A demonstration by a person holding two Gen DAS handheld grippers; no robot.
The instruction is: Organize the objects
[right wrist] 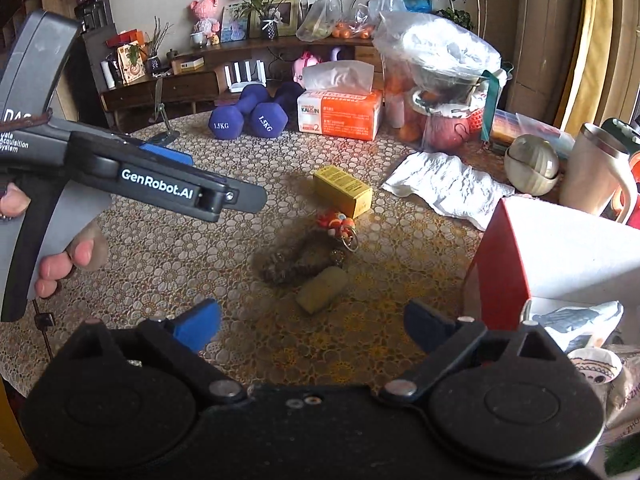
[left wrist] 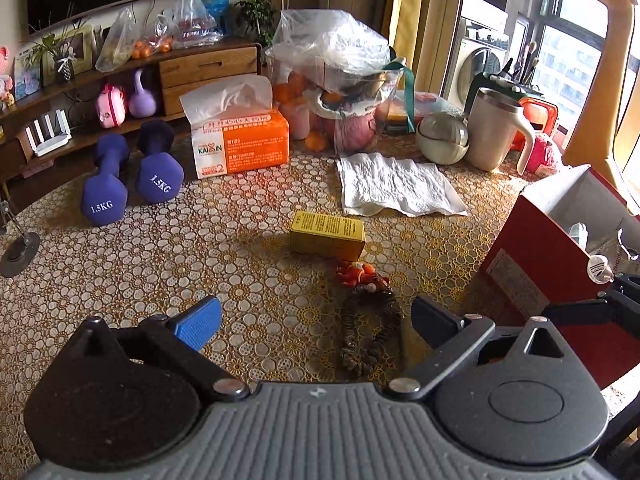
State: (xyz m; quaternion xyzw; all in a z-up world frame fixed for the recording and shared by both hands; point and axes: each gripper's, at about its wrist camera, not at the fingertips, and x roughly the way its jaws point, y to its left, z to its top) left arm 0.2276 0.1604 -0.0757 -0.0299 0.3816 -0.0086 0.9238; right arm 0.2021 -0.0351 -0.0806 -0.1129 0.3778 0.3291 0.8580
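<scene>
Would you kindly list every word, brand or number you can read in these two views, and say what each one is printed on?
"1.5KG": on each of the two purple dumbbells.
"KAIXIN" and a large "2": tissue box; its other print is too small to read.
"GenRobot.AI": side of the left gripper; the white text on its body is cut off.
Yellow box: print too blurred.
Red box label: unreadable.

Your left hand-held gripper [left wrist: 316,320] fills the bottom of its own view, blue pads spread wide with nothing pressed between them. Your right hand-held gripper [right wrist: 312,322] stands just as wide and empty. At the left edge of the right view, your left hand [right wrist: 60,256] wraps the other gripper's grey handle.
</scene>
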